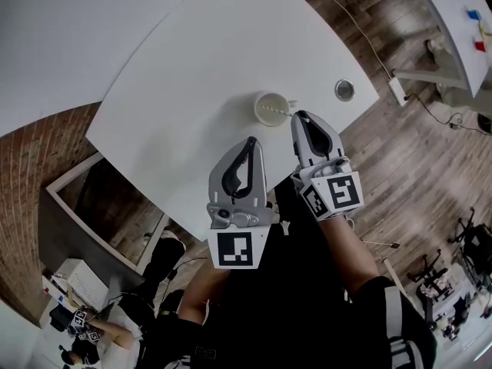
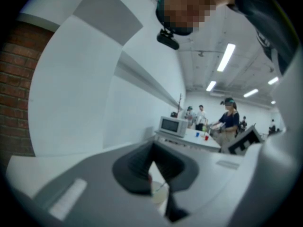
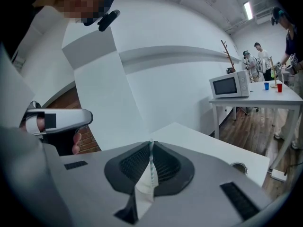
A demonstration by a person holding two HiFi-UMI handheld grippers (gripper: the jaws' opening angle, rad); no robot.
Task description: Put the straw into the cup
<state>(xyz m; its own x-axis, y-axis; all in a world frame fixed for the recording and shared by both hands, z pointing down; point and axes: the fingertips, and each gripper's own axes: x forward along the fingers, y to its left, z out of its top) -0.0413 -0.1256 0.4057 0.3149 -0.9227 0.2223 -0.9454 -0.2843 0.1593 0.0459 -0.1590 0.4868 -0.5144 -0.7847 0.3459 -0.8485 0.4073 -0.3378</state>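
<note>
**Straw at the cup mouth: handling and clearance**

- Right claw (image 1: pixel 298 118): narrow, pinched on the straw (image 3: pixel 151 167), which stands between the pads.
- Left claw (image 1: pixel 251 141): jaws together and empty, parked just near-left of the cup (image 1: pixel 258 106).
- Straw's free end reaches over the cup's mouth. I cannot tell whether it touches the inside.
- Handling, as judged: the straw is thin, very light and bendy, so it will kink if pushed endwise against the rim. The hold is best kept near the upper end, with light pressure.
- The cup looks small and light, so a sideways nudge could tip or slide it.
- Room: the cup stands near the right edge of the worktop (image 1: pixel 192 68), with a round cable hole (image 1: pixel 345 90) well to its right. Bare surface spreads far and left, and the floor drops away to the near right.
</note>
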